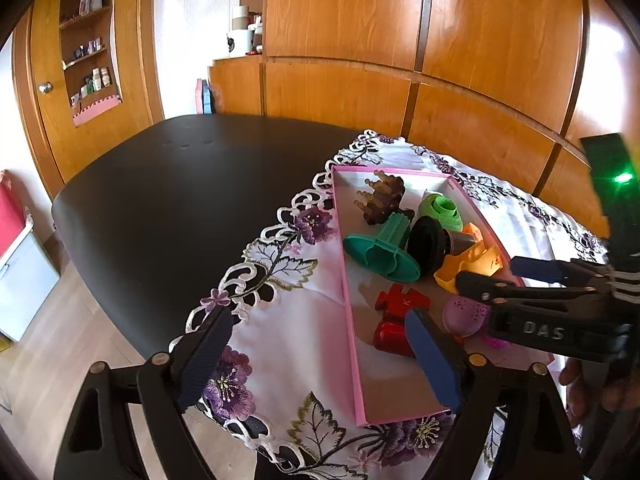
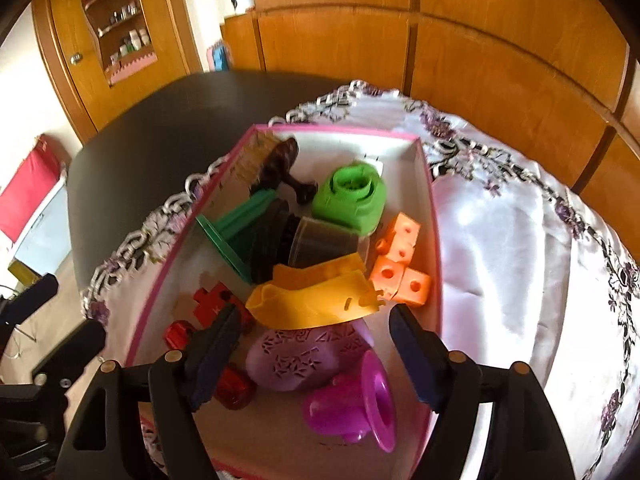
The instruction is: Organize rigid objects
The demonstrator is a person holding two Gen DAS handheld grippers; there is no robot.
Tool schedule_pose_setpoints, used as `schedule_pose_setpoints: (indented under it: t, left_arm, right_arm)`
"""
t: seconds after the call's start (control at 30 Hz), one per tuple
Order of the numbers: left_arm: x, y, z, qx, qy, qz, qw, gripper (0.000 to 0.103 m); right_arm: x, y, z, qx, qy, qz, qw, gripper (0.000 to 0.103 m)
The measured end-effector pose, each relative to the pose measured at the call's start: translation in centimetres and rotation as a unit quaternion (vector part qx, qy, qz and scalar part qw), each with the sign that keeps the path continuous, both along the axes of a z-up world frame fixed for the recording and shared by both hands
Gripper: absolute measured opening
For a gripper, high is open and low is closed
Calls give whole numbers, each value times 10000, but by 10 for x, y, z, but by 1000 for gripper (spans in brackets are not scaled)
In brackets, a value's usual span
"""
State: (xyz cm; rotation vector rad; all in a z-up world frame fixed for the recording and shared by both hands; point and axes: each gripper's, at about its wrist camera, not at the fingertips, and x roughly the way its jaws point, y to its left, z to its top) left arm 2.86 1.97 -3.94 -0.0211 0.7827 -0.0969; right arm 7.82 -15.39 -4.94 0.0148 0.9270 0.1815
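A pink-rimmed box (image 1: pixel 346 300) lies on a floral cloth and holds several plastic pieces. Among them are a brown brush (image 2: pixel 276 160), a green round piece (image 2: pixel 352 196), a teal flanged piece (image 1: pixel 380 254), a yellow piece (image 2: pixel 316 296), orange cubes (image 2: pixel 400 264) and red pieces (image 1: pixel 400 300). My right gripper (image 2: pixel 316 356) is open low inside the box's near end. A lilac perforated piece (image 2: pixel 304 356) lies between its pads without touching them, and a magenta funnel-shaped piece (image 2: pixel 360 400) lies just nearer. My left gripper (image 1: pixel 320 360) is open, its fingers straddling the box's left wall with nothing gripped.
The cloth (image 1: pixel 280 280) covers the right part of a black table (image 1: pixel 180 200), whose left edge drops to a wood floor. Wooden cabinet panels (image 1: pixel 400 60) stand close behind. In the left wrist view the right gripper (image 1: pixel 516 280) reaches in from the right over the box.
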Motion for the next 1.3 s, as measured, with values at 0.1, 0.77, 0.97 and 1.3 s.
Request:
schedule_pose_setpoints:
  t: [0.1,0.77,0.97,1.3]
  left_arm:
    - [-3,-3,5,-5,-118,7,9999,95]
    - [-25,-34,22,215,-381,95,9990,103]
    - [-28,-35,26,199,-412,93,9989,103]
    - [-32,-33,29,86,-535,91,9985,103]
  right_arm:
    - [-7,-8,11,13,-305,-219,9993,78]
    - [-68,-46,28,-333,-1041,-1242,9862,78]
    - [-73,-45,32,-319,-1132,-1230,9854,78]
    - [-74,-39,34,-325,-1172,-1154,9858,78]
